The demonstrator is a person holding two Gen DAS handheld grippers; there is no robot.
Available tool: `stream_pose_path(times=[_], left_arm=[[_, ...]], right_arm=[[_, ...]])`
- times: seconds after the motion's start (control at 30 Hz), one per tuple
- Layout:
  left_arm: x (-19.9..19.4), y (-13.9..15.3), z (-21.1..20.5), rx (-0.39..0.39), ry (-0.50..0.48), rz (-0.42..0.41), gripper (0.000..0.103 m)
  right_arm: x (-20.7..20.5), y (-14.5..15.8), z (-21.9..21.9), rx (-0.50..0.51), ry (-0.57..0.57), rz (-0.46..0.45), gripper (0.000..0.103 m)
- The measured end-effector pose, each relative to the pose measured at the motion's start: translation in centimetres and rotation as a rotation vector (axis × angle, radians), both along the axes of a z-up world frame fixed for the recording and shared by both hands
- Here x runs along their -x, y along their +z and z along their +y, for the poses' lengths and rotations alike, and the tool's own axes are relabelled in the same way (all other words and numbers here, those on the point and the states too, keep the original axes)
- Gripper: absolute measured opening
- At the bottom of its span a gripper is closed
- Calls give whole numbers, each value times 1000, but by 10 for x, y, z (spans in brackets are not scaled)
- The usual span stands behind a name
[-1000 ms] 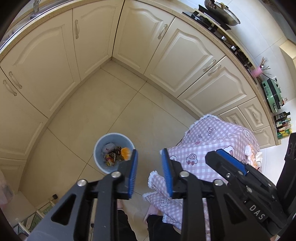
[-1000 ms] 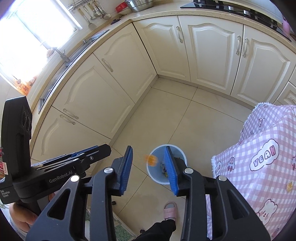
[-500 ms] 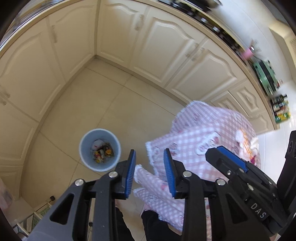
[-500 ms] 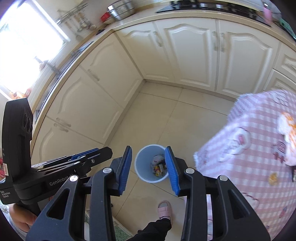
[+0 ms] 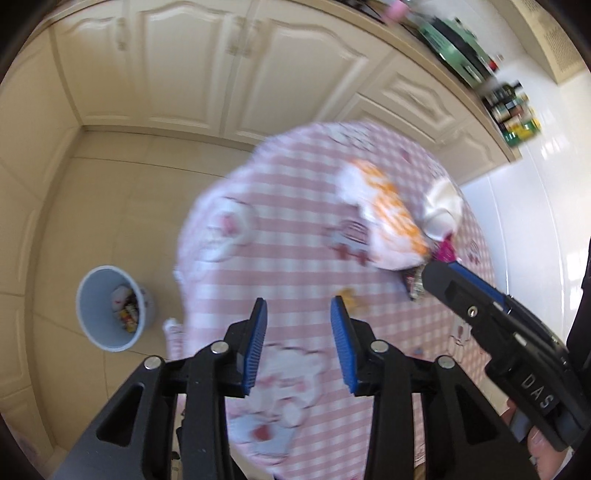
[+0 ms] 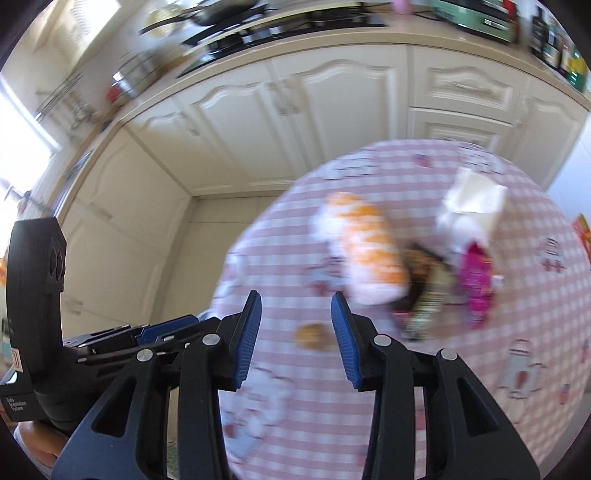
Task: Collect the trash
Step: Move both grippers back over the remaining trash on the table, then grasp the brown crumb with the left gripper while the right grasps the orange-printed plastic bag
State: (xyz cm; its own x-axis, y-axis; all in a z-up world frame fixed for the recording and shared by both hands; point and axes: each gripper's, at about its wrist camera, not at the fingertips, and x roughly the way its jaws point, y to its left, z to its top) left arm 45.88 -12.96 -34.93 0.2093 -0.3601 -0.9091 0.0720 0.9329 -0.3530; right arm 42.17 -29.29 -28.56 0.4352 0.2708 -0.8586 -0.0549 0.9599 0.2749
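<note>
A pile of trash lies on the pink checked tablecloth (image 6: 517,325): an orange-and-white wrapper (image 6: 369,254) (image 5: 388,218), a white crumpled paper (image 6: 469,206) (image 5: 443,210), a magenta packet (image 6: 476,284) and dark wrappers (image 6: 421,295). A small orange scrap (image 6: 312,334) (image 5: 349,295) lies nearer, just ahead of my right gripper (image 6: 295,332). My left gripper (image 5: 297,339) hovers over the table's near part. Both are open and empty. The grey-blue bin (image 5: 110,306) with trash inside stands on the floor at the left.
Cream kitchen cabinets (image 5: 221,74) run along the back under a counter with bottles (image 5: 513,114) and a stove (image 6: 258,29). The beige tiled floor (image 5: 110,203) lies between the cabinets and the table. The frames are motion-blurred.
Both grippers have swung from above the bin to the right, over the table and towards the trash pile. An orange scrap that was falling into the bin is now inside it.
</note>
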Motion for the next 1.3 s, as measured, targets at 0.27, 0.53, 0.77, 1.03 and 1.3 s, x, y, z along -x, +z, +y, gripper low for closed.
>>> stream_pose_path(times=[0.27,0.53,0.77,1.03,1.3], left_arm=[[-14,-36,-60,-11,-21,60,35],[-16,-62,-66,-72,-1,102,22],[-15,-48,-39,-59,75,50,21],[-13,-33,11,-58,160,30,21],[-4,-24,45,-45,192,10,21]], right_arm=[[-5,-17,-60,9,-25,24,39],[-23,-34,-68,-5,8,47,42],[-40,-47,-54,-1,42,57,45],[-57,-66,-42,11,42,103,46],[-47,-58,-15,36,65,78,22]])
